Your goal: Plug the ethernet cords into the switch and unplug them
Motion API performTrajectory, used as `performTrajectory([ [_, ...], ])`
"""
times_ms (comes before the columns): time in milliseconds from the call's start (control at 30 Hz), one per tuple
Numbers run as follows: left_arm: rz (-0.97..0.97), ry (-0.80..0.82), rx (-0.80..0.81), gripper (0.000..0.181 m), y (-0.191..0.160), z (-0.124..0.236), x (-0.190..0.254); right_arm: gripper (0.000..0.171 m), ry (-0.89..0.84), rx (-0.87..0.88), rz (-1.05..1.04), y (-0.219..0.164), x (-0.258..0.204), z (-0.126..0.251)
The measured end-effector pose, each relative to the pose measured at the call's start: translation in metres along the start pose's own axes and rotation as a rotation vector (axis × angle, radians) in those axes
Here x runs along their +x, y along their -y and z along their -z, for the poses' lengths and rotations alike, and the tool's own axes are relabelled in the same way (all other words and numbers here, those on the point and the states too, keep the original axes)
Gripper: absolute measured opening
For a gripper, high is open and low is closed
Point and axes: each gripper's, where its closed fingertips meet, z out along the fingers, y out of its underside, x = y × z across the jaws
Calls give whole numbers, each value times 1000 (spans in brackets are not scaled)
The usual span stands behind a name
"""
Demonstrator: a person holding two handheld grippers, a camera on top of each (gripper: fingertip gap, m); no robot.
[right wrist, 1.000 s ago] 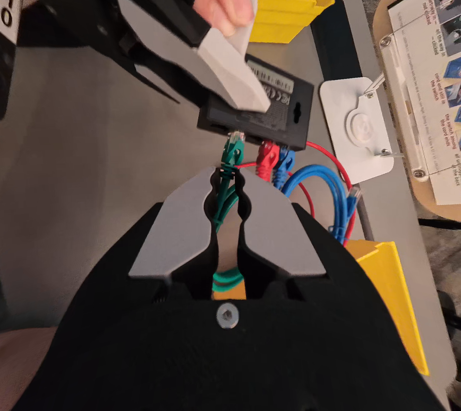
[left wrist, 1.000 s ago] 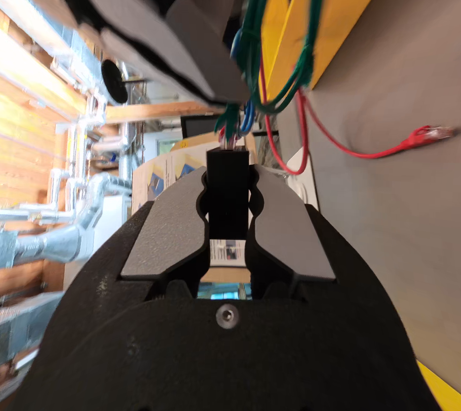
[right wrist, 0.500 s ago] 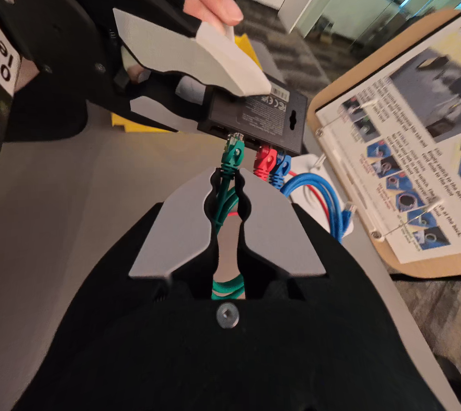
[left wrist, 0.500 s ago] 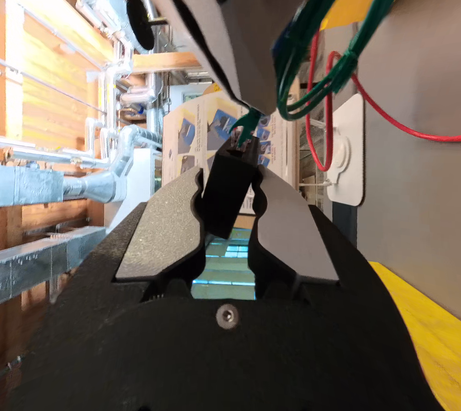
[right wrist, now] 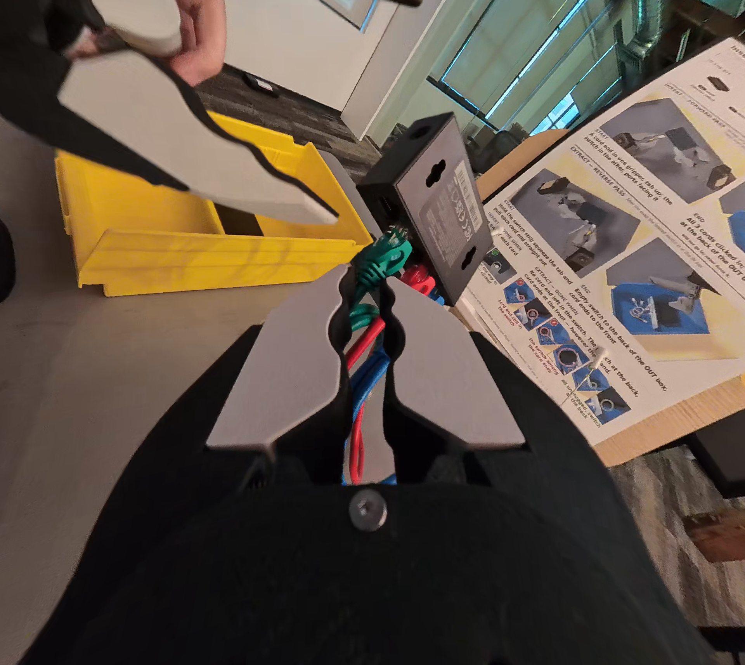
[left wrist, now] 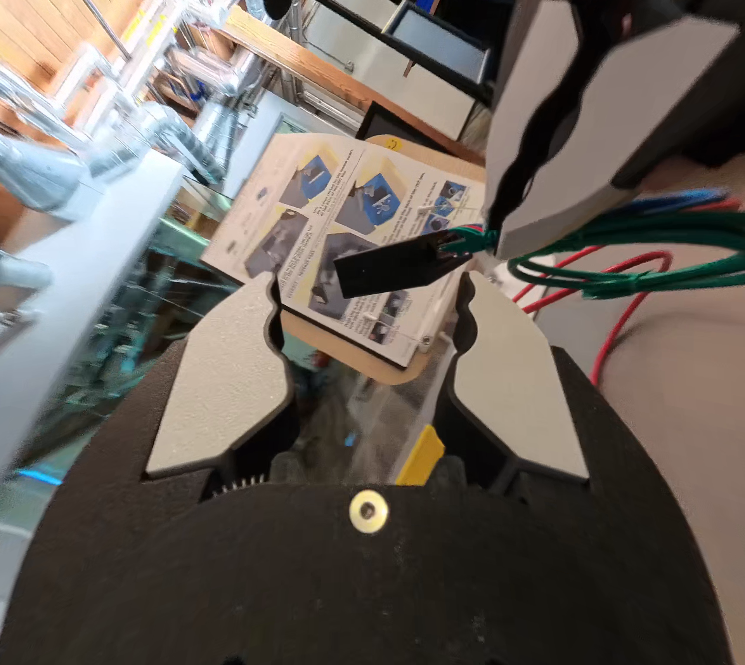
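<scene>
Letting go is the big change: half a second ago the left gripper (left wrist: pixel 369 292) clamped the black switch (right wrist: pixel 437 202), and now its fingers stand spread wide with nothing between them. In its own view the switch (left wrist: pixel 397 266) hangs in the air just beyond the fingertips, apart from both. The right gripper (right wrist: pixel 363 284) is still pinched on the green cord (right wrist: pixel 373 270) just behind its plug, and the switch dangles from that plug, swung round so its labelled underside with two keyhole slots faces the right wrist camera.

Slim, flat and black, the switch has the green plug seated in a port on its edge, with a red cord (right wrist: pixel 417 278) plugged in next to it and a bit of blue showing beside that. Red and blue cord (right wrist: pixel 369 375) loops run down behind the right gripper's fingers.

A yellow bin (right wrist: pixel 201 242) sits on the grey table (right wrist: pixel 80 383) to the left, with a divider inside; I can see nothing in its compartments. An instruction board (right wrist: pixel 629 282) with photos leans up at the right, just behind the hanging switch.
</scene>
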Motion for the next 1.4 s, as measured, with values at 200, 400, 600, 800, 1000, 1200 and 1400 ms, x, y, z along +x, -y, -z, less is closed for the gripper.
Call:
performTrajectory([
  [200, 467, -141, 83, 83, -8, 5, -12, 11, -56, -27, 113, 1, 0, 0],
  [400, 567, -182, 134, 93, 4, 2, -9, 11, -129, -27, 324, 13, -9, 1],
  [600, 657, -325, 199, 93, 14, 8, 4, 11, -167, 18, 502, 25, -21, 4],
  [800, 631, -340, 187, 83, 10, 11, 6, 9, -162, 41, 578, 27, -29, 4],
  [1000, 687, -384, 142, 68, -2, 1, 19, 9, -39, 36, 453, 11, -37, -8],
  [1200, 740, -390, 202, 73, 5, 3, 15, 9, -23, 66, 286, 5, -24, -9],
  [1400, 704, -344, 161, 75, 5, -7, 20, 8, 2, 87, 81, -4, -16, -14],
])
